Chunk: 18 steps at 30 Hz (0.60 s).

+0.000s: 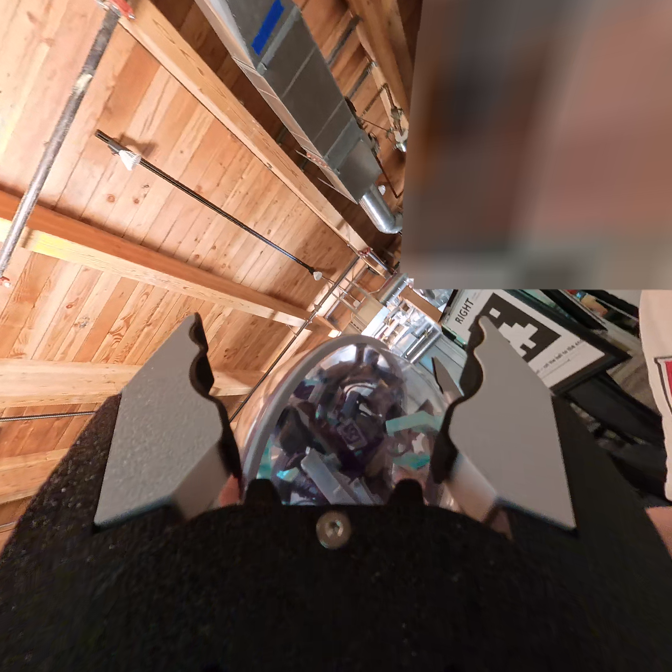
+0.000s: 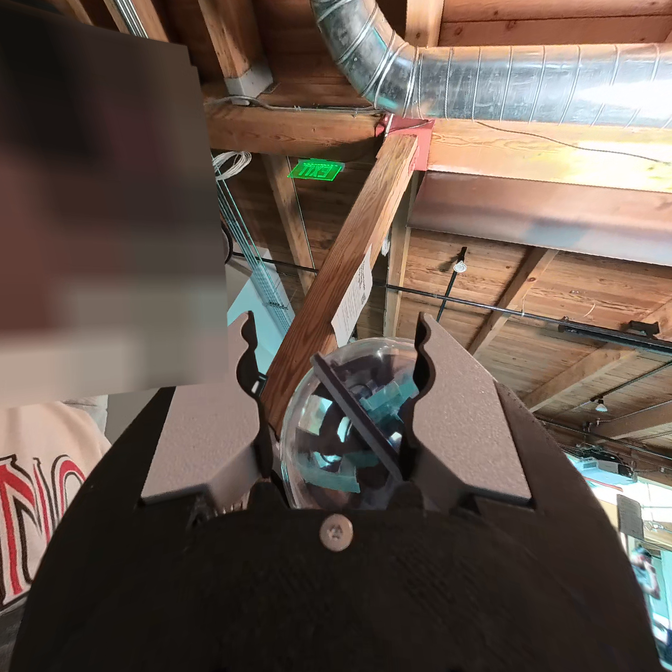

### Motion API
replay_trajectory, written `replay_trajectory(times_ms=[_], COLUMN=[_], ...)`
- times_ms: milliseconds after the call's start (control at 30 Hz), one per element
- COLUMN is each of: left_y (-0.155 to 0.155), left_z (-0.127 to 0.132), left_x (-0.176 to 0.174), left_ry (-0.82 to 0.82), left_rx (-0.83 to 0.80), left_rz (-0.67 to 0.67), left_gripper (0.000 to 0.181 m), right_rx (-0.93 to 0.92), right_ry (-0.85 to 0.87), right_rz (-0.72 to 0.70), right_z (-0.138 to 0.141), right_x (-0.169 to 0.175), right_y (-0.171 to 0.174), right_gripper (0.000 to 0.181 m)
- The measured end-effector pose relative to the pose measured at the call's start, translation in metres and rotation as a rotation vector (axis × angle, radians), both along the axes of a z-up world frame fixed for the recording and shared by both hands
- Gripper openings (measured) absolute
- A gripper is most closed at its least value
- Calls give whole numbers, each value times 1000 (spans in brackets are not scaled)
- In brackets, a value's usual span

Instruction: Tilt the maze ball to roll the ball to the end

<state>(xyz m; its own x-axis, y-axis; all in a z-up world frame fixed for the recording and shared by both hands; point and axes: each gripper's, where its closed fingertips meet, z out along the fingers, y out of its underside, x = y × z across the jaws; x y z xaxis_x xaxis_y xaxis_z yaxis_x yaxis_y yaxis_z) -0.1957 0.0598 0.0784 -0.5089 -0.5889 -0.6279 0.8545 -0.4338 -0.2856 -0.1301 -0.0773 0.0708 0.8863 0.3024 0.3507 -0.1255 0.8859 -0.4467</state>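
Transparent maze ball (image 1: 342,418) sits between the fingers of both grippers, raised toward the wooden ceiling (image 1: 145,218). Left gripper (image 1: 338,396) and right gripper (image 2: 336,400) each clamp it from opposite sides.

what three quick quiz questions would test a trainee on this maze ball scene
1. True or false: both wrist views look up at a wooden ceiling.
2. What sits between the jaws of the left gripper and the right gripper: A) a clear maze ball B) a mug C) a wooden block
3. Fill in: the tracks inside the ball look ____ in colour.

Key: 1 true; 2 A; 3 teal. The small rolling ball inside cannot be made out in either view.
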Motion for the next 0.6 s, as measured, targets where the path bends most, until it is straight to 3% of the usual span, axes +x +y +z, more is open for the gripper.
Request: replay_trajectory(times_ms=[33, 400, 600], left_y=[-2, -14, -37], left_z=[-2, -11, -27], left_x=[0, 3, 8], left_ry=[-7, 6, -1], left_rx=[15, 91, 212], left_rz=[10, -23, 29], left_gripper=[137, 145, 152], right_rx=[6, 44, 78], right_ry=[-2, -27, -35], right_rz=[4, -71, -134], right_z=[1, 2, 5], right_x=[-1, -3, 1], right_y=[-2, -7, -14], right_gripper=[86, 86, 89])
